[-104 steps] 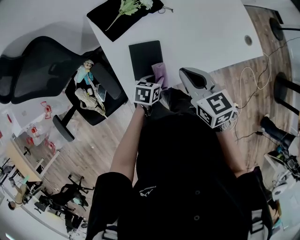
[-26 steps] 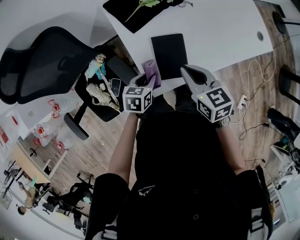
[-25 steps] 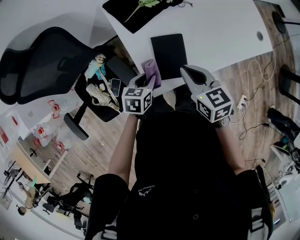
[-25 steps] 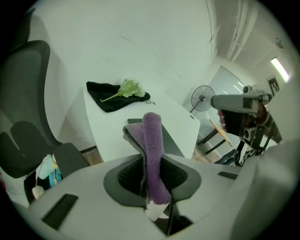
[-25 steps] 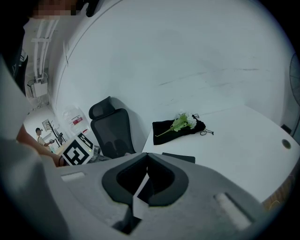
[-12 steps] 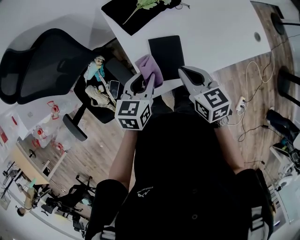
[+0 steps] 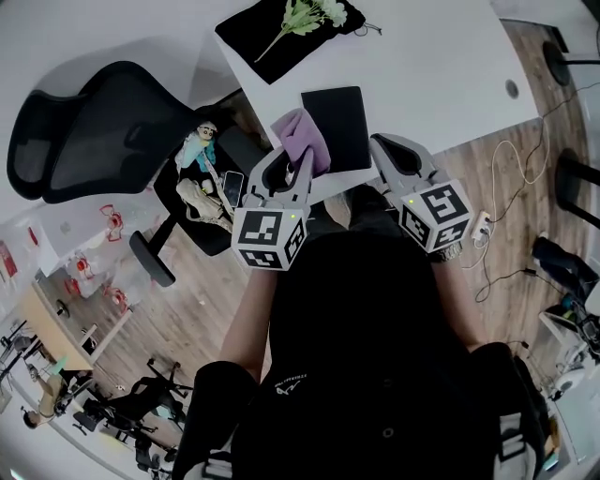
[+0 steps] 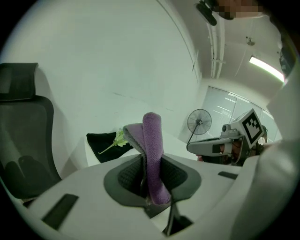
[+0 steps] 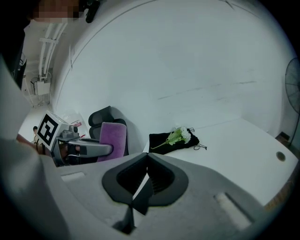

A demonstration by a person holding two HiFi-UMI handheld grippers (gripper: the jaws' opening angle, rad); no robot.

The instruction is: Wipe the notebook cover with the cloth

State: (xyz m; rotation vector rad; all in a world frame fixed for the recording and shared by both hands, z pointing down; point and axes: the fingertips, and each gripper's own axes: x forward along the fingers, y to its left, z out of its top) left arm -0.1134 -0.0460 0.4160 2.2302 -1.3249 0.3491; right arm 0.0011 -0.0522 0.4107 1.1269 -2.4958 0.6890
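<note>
A black notebook (image 7: 336, 127) lies flat near the front edge of the white table (image 7: 431, 66). My left gripper (image 7: 289, 157) is shut on a purple cloth (image 7: 302, 139) and holds it up just left of the notebook, over the table's corner. In the left gripper view the cloth (image 8: 152, 150) stands folded upright between the shut jaws of the left gripper (image 8: 149, 185). My right gripper (image 7: 398, 155) hovers at the notebook's near right corner, shut with nothing in it. The right gripper view shows the right gripper (image 9: 143, 180) empty and the cloth (image 9: 113, 136) off to the left. The gripper bodies hide the notebook in both gripper views.
A black cloth with a flower sprig (image 7: 292, 28) lies at the table's far left. A black office chair (image 7: 94, 131) stands left of the table, with a doll and small items (image 7: 202, 173) on its seat. Cables (image 7: 502, 159) trail over the wood floor on the right.
My left gripper has drawn back toward the body and tilted up, raising the purple cloth off the table. The right gripper has barely moved.
</note>
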